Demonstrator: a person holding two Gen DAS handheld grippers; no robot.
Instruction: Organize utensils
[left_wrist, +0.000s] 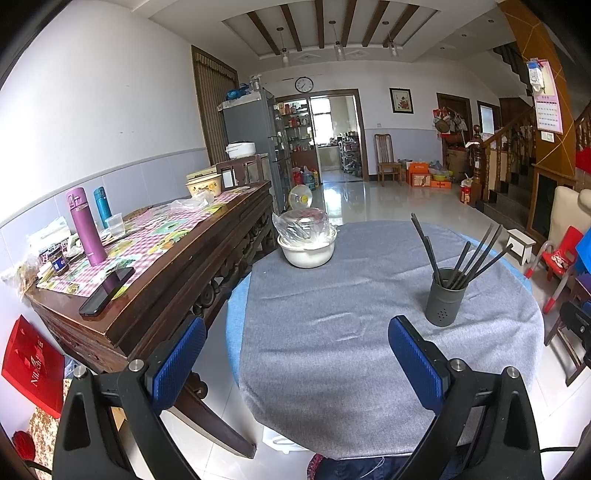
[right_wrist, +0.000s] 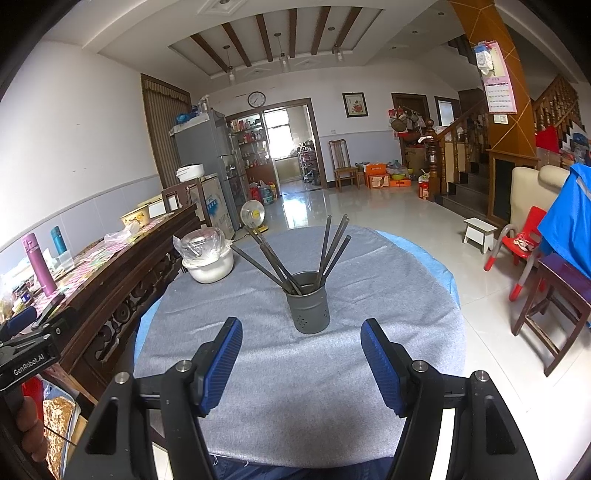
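A grey metal utensil holder (left_wrist: 445, 295) stands upright on the round table's grey cloth (left_wrist: 332, 295), with several dark chopsticks (left_wrist: 476, 254) fanned out of it. In the right wrist view the holder (right_wrist: 308, 302) stands just beyond the fingertips, with its chopsticks (right_wrist: 332, 247) splayed left and right. My left gripper (left_wrist: 295, 354) is open and empty, over the table's near left side. My right gripper (right_wrist: 301, 354) is open and empty, facing the holder. The left gripper's body shows at the left edge of the right wrist view (right_wrist: 26, 350).
A white bowl covered with plastic (left_wrist: 306, 240) sits at the table's far left. A dark wooden sideboard (left_wrist: 155, 273) with bottles, a phone and clutter stands to the left. A red child's chair (right_wrist: 524, 243) and a wooden stool (right_wrist: 554, 310) stand to the right.
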